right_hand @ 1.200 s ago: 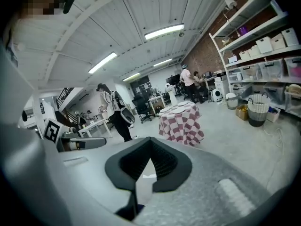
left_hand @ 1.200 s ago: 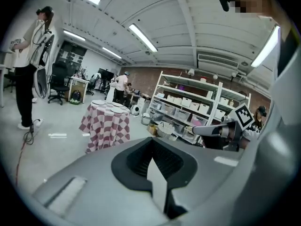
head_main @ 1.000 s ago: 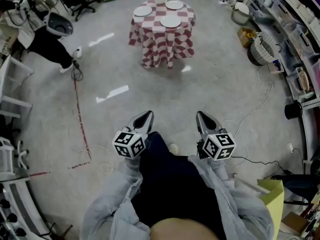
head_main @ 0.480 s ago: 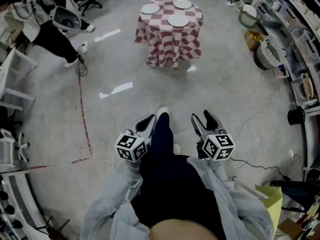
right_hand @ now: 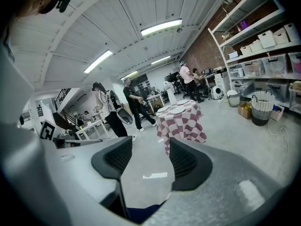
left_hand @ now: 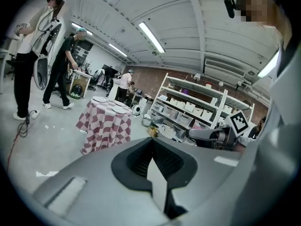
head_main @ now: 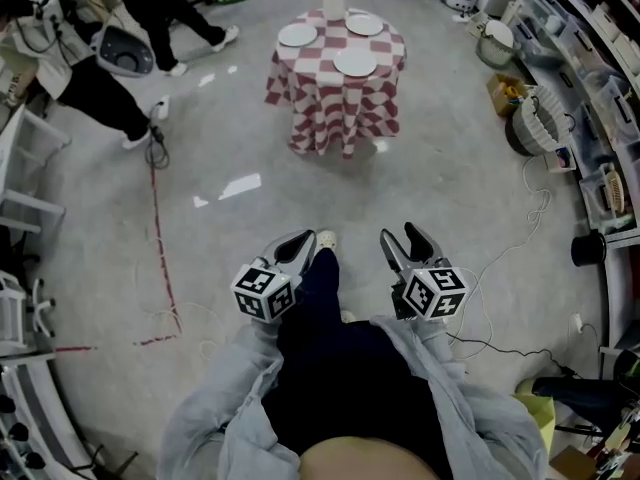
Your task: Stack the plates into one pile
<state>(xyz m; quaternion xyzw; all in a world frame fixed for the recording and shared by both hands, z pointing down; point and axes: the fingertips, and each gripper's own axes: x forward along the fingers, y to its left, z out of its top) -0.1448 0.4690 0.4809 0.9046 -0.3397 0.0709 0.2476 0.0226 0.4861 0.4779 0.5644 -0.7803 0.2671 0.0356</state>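
Three white plates lie apart on a round table with a red and white checked cloth (head_main: 335, 93), far ahead of me: one at the left (head_main: 297, 35), one at the back (head_main: 364, 25), one nearer (head_main: 355, 63). The left gripper view has the table (left_hand: 106, 126) in the distance, and the right gripper view shows it (right_hand: 181, 121) with its plates (right_hand: 178, 110). Both grippers are held in front of my body, far from the table. My left gripper (head_main: 297, 247) (left_hand: 150, 147) is shut with nothing in it. My right gripper (head_main: 406, 241) (right_hand: 149, 158) stands open and empty.
Two people (head_main: 95, 63) stand at the upper left of the room. Shelves with bins (head_main: 595, 88) line the right wall, with a basket (head_main: 535, 120) and boxes on the floor below. Cables (head_main: 505, 253) trail on the floor at the right. A red line (head_main: 160, 228) marks the floor at the left.
My right gripper's jaws have opened from shut. Both grippers and I have moved forward toward the table. A person at the upper left has walked into view.
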